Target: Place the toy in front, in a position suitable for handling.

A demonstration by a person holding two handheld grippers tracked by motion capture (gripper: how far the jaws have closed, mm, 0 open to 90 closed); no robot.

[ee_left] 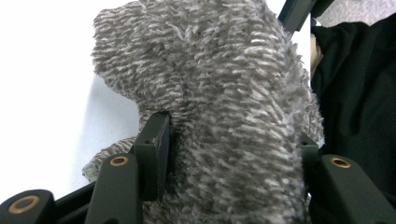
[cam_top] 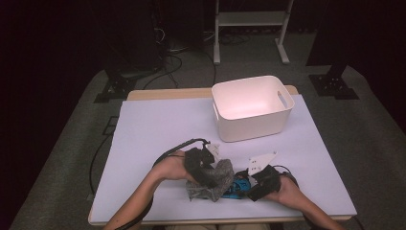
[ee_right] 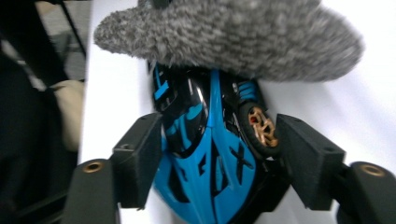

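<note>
Two grippers work close together at the near edge of the white table [cam_top: 158,124]. My left gripper [ee_left: 233,154] is clamped on a fuzzy grey cloth [ee_left: 224,93]; the fabric bulges between its black jaws, which press into it on both sides. In the high view that cloth [cam_top: 213,181] sits bunched just left of a blue toy car [cam_top: 237,188], draped over the car's far end. My right gripper [ee_right: 217,158] straddles the car [ee_right: 210,154]: the left jaw lies against its body and the right against a gold-spoked wheel, so I read it as gripped. A white bin [cam_top: 252,108] stands well apart, farther up the table.
</note>
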